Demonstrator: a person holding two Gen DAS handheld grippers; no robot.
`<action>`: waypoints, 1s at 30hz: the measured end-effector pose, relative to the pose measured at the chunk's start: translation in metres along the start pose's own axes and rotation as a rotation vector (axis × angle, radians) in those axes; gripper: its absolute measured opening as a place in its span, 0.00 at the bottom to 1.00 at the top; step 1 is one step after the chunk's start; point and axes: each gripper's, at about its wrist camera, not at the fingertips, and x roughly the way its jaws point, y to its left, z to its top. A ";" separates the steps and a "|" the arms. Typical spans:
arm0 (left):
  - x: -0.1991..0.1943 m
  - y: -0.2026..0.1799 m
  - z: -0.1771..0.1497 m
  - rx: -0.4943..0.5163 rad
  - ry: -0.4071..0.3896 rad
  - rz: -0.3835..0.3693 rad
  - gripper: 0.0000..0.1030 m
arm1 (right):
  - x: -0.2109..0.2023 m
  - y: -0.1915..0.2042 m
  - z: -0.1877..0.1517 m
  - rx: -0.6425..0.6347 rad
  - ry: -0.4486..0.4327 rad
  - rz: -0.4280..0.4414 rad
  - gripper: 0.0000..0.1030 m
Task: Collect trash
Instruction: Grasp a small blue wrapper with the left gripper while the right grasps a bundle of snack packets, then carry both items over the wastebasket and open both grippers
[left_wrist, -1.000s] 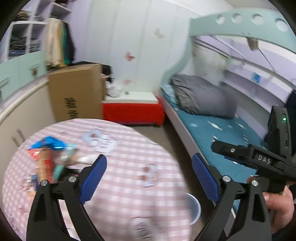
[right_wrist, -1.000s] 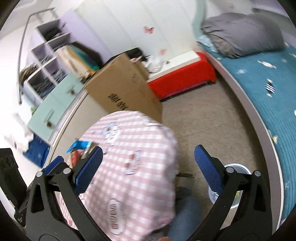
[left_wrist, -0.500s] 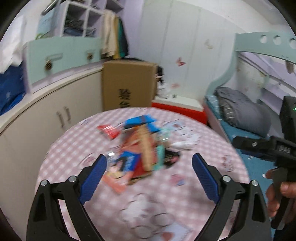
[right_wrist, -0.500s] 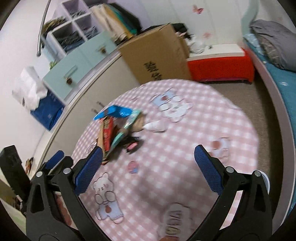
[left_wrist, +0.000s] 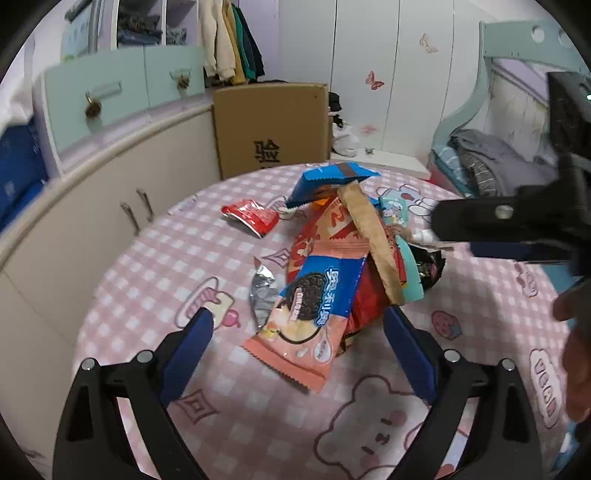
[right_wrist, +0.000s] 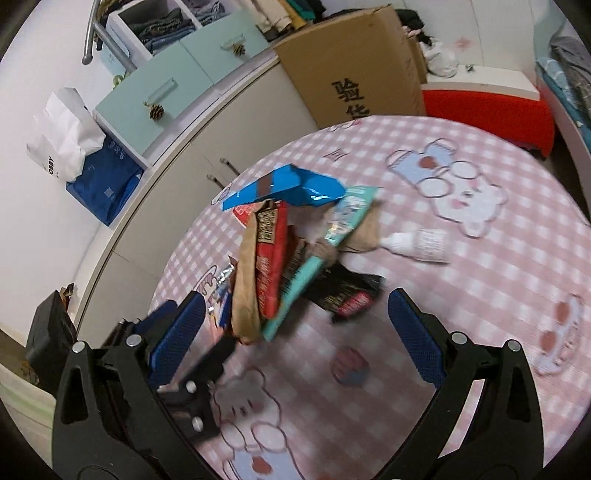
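Observation:
A heap of snack wrappers lies on the round pink checked table (left_wrist: 461, 354). On the near side is a pink and blue cookie wrapper (left_wrist: 314, 317), with a blue wrapper (left_wrist: 328, 179) on top, a red wrapper (left_wrist: 251, 218) and a silver foil scrap (left_wrist: 263, 295) to the left. My left gripper (left_wrist: 297, 350) is open just short of the cookie wrapper. My right gripper (right_wrist: 295, 328) is open over the table near the heap (right_wrist: 280, 258), beside a black wrapper (right_wrist: 343, 291). A small white bottle (right_wrist: 417, 242) lies to the right of the heap.
A cardboard box (left_wrist: 271, 127) stands behind the table beside a curved cabinet (left_wrist: 88, 206) with mint drawers. A red bench (right_wrist: 487, 107) and a bed (left_wrist: 491, 162) sit at the right. A hand with the other gripper (left_wrist: 517, 225) reaches in from the right.
Both views swung from the bed and floor down onto the table. The wrapper heap now sits close in front of both open grippers.

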 end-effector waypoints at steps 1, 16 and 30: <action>0.004 0.005 0.000 -0.015 0.013 -0.006 0.87 | 0.008 0.003 0.002 0.000 0.007 0.004 0.94; 0.016 0.026 0.006 -0.072 0.049 -0.073 0.09 | 0.059 0.018 0.015 0.019 0.039 0.012 0.36; -0.023 0.023 0.006 -0.164 -0.028 -0.113 0.02 | -0.037 -0.008 -0.010 0.026 -0.103 0.096 0.36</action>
